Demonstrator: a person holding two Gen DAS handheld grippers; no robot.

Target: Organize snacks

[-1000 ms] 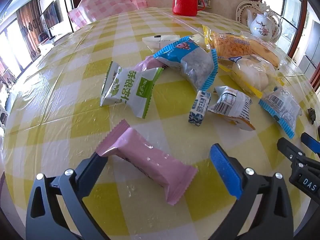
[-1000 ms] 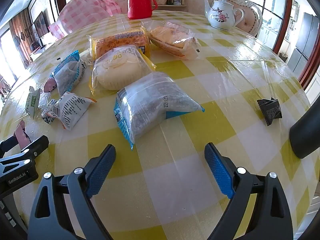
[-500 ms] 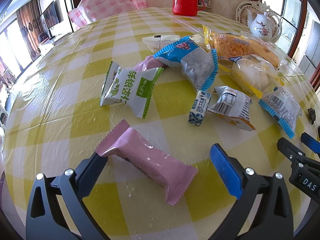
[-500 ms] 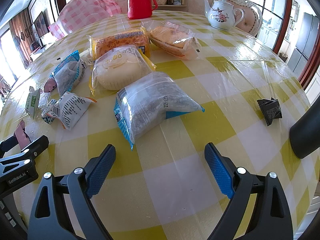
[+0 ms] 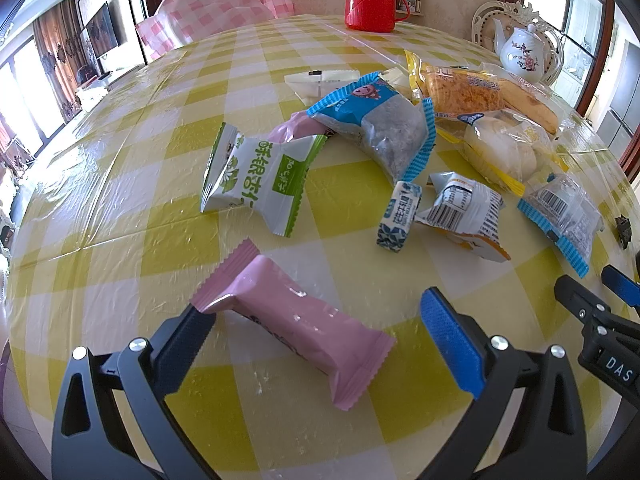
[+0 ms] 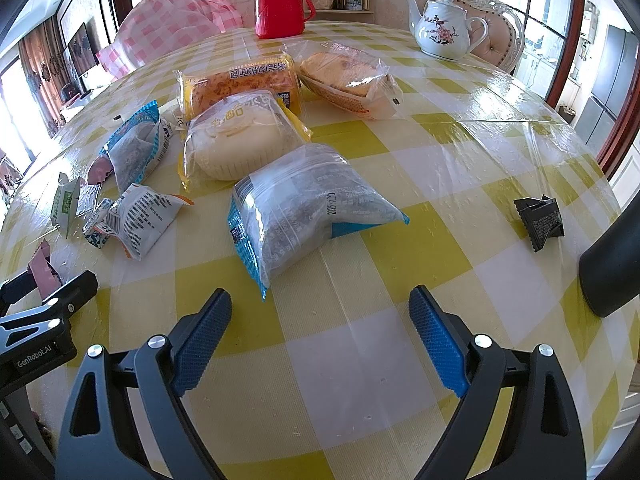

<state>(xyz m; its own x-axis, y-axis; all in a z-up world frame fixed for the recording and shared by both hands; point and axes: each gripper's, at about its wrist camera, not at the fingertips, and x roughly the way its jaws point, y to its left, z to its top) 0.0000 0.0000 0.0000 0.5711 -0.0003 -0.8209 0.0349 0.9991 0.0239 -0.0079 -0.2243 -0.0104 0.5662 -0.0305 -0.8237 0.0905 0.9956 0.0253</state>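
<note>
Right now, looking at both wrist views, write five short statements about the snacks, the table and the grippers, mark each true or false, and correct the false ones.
1. The left gripper is shut on the pink bar. False: its jaws stand open, the bar lying between them on the table.
2. The right gripper has nothing between its jaws. True.
3. The red thermos stands at the far edge of the table. True.
4. The white teapot lies tipped on its side. False: it stands upright.
5. The small black packet sits among the other snacks. False: it lies alone, off to the right.
</note>
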